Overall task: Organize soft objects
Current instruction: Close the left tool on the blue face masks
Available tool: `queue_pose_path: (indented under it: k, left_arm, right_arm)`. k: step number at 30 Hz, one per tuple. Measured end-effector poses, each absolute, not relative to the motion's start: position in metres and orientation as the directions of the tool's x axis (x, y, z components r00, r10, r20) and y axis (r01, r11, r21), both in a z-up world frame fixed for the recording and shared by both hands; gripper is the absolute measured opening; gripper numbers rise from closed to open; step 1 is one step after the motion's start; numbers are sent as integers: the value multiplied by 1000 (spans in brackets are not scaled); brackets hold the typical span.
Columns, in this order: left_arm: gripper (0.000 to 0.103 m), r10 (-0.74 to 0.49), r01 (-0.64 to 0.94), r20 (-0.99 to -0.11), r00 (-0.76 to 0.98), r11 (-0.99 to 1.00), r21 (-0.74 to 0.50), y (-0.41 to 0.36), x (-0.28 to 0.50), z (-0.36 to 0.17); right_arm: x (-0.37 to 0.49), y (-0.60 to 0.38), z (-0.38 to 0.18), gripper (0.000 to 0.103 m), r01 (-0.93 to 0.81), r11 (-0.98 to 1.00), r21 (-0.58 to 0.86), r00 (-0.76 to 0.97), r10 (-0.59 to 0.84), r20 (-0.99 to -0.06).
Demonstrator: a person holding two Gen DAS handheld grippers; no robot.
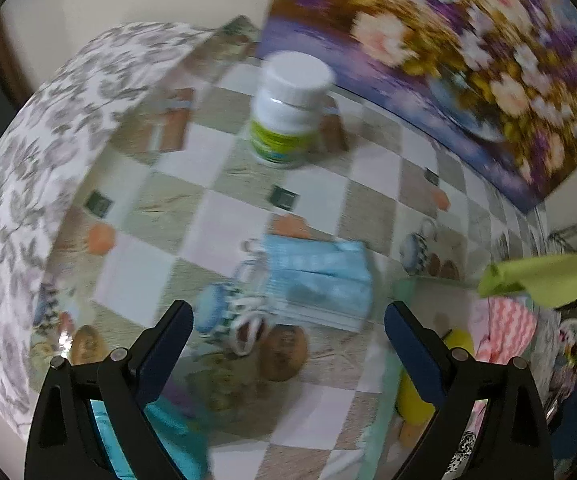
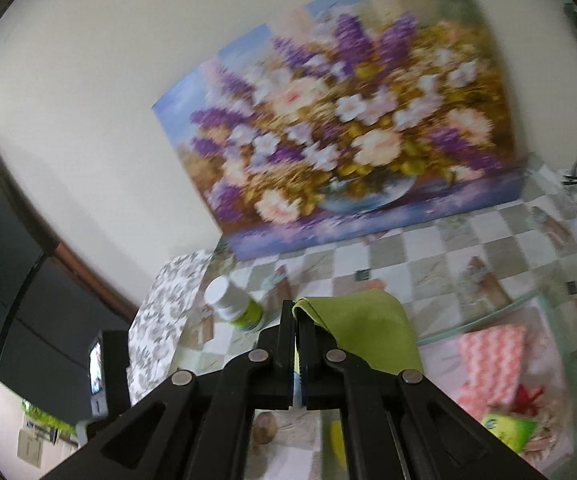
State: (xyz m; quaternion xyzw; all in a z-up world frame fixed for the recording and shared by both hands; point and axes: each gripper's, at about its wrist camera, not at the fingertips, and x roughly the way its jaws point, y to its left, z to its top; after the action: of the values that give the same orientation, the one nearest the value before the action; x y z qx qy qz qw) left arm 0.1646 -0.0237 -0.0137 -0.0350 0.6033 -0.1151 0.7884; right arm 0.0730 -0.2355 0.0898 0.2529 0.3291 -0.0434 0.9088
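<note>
green cloth pinched between right fingers

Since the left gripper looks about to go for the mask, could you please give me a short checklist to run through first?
1. Left gripper open and empty: ok, jaws wide apart.
2. Mask in front of the left gripper, nothing on top of it: ok.
3. Right gripper grip on the green cloth: ok, jaws shut on its edge.
4. Bottle away from the mask: ok, it stands farther back.
5. Green cloth hanging clear of the left gripper's path: cannot tell; it shows at the right edge of the left view.
6. Mask's ear loops free: cannot tell, too blurred.
</note>
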Motion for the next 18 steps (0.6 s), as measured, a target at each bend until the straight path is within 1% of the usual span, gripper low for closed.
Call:
queue_pose_path:
  k: [5,7,11,12,13,15,18]
  left_arm:
    - [94,-223,201,-947,231,963,-178,-55,164,-31]
    - [89,-220,217,-950,224,961,-171,-64,163,-39]
    - [87,-200,241,-958,204,959,-149,-76,163,-55]
    - [83,-195,244,-959,204,959,-143,-78,162,-57]
    - [76,-186,249,-962,198,959,-134,-82,162,-61]
    - [71,-181,253,-966,185,958,-132,-87,162,-69]
    - [60,-166,253,-968,185,960,-117,-90,162,-77]
  right_arm:
    - [64,-253,92,1,275,854,441,786,64,-614]
    - [62,-259,90,1,285,848,446,785,61,-617]
    - [61,-264,88,1,291,843,452,784,61,-618]
    - [61,-265,87,1,291,842,453,783,62,-619]
    - [62,-266,86,1,293,841,455,782,63,-621]
    - [62,-267,84,1,295,839,458,780,66,-623]
    - [61,-268,83,1,295,836,462,778,70,-625]
